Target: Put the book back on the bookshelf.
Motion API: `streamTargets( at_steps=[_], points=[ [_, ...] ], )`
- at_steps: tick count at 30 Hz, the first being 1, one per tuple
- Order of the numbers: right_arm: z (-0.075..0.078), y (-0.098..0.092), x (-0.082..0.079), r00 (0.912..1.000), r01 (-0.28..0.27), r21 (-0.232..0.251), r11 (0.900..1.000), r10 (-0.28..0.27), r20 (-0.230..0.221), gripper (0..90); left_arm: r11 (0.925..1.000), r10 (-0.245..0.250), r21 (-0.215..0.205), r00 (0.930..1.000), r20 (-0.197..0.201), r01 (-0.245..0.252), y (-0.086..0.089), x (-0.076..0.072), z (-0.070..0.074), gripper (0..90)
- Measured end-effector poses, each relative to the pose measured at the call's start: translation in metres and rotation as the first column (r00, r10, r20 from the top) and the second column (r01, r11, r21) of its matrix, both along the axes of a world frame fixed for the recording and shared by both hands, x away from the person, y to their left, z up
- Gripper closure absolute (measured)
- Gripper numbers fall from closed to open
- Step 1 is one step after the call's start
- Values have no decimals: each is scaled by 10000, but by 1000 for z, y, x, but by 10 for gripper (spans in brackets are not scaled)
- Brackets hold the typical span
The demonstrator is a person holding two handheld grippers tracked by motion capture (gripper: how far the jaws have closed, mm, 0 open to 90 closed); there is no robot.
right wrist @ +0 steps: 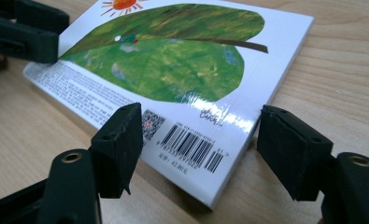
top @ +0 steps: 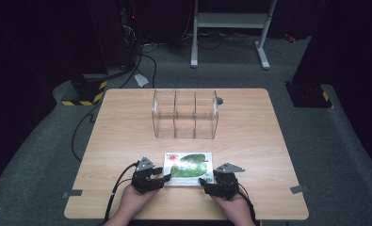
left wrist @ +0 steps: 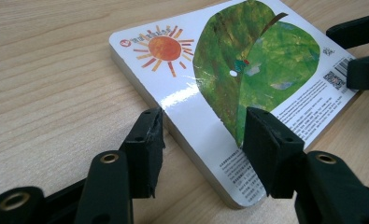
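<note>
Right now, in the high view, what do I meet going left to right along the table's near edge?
Left hand-held gripper → book → right hand-held gripper.

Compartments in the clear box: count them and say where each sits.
3. The clear box stands at the far middle of the table, its compartments side by side: left, middle, right.

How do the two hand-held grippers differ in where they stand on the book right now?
The left hand-held gripper straddles the book's near left corner, by the sun; the right hand-held gripper straddles its near right corner, by the barcode. The left's jaw lies over the cover; the right's stand beside the edges. Both are open.
</note>
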State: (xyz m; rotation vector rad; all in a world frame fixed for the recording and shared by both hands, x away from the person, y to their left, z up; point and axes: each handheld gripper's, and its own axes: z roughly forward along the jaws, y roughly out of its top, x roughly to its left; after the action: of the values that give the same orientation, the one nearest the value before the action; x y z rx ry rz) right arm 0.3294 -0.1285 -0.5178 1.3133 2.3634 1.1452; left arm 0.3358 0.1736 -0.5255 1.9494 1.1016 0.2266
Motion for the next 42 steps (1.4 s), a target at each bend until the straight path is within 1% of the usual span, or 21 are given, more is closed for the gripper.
streamTargets(
  at_steps=[2,3,4,6,7,9,13,18,20,21,24,26,29,30,33,34,35,37,38,40,42],
  points=[
    [0,0,-1,10000,-56,13,10000,56,-35,296,10000,-55,24,10000,28,55,0,1,0,481],
    [-1,-1,-1,9998,-184,-9,9998,184,15,286,9999,-88,92,9999,67,88,-1,1,0,481],
    [-1,0,-1,9998,-213,3,9998,213,-54,258,10000,-26,77,10000,76,25,-2,1,0,481],
    [-1,1,-2,9998,-190,-30,9998,189,-93,249,9999,-46,121,9999,101,45,-1,1,1,495],
    [-1,3,-3,9997,-246,-246,9994,248,63,229,9999,-52,107,9999,105,51,-1,1,1,500],
    [-2,4,-3,9993,-327,-330,9989,332,145,218,9999,-46,103,9999,95,45,-1,1,1,503],
    [-2,4,-3,9995,-297,-261,9992,300,82,211,9999,-43,104,9999,153,42,-1,0,2,504],
    [-2,6,-3,9994,-324,-396,9987,328,116,199,9996,-154,221,9996,234,149,0,-1,2,504],
    [-2,7,-2,9995,-310,-405,9987,315,104,193,9999,-123,66,9996,248,122,0,-2,3,504],
    [-2,7,-2,9995,-310,-405,9987,315,104,193,9999,-123,66,9996,248,122,0,-2,3,505],
    [-2,8,-2,9996,-284,-400,9988,287,68,177,9999,-134,101,9990,416,130,0,-3,5,505],
    [-2,8,-2,9995,-288,-410,9987,291,74,174,9999,-113,53,9990,425,110,0,-4,6,505],
    [-2,9,-2,9994,-354,-394,9986,356,26,151,9999,-144,67,9983,559,141,0,-4,7,506],
    [-2,9,-2,9992,-393,-396,9984,394,15,148,10000,-68,47,9985,550,65,-1,-5,7,506],
    [-2,9,-2,9992,-409,-430,9982,410,-6,141,9999,-102,86,9982,589,97,-1,-5,7,506],
    [-2,9,-2,9991,-421,-446,9981,421,-1,139,9998,-133,123,9979,636,126,-1,-5,8,506],
    [-2,10,-2,9992,-403,-467,9981,404,13,139,9999,-89,72,9977,670,85,-2,-5,9,506],
    [-1,10,-2,9994,-358,-467,9983,357,-40,138,9999,-96,100,9965,828,88,-2,-6,10,506],
    [-1,11,-2,9993,-369,-537,9979,370,6,136,9999,-120,116,9959,900,110,-2,-6,10,509],
    [-1,11,-2,9993,-370,-582,9976,372,13,135,9999,-110,119,9958,911,100,-3,-6,10,509],
    [-1,11,-2,9993,-358,-600,9976,360,23,135,9999,-127,77,9945,1041,120,-2,-7,11,509]
  ],
)
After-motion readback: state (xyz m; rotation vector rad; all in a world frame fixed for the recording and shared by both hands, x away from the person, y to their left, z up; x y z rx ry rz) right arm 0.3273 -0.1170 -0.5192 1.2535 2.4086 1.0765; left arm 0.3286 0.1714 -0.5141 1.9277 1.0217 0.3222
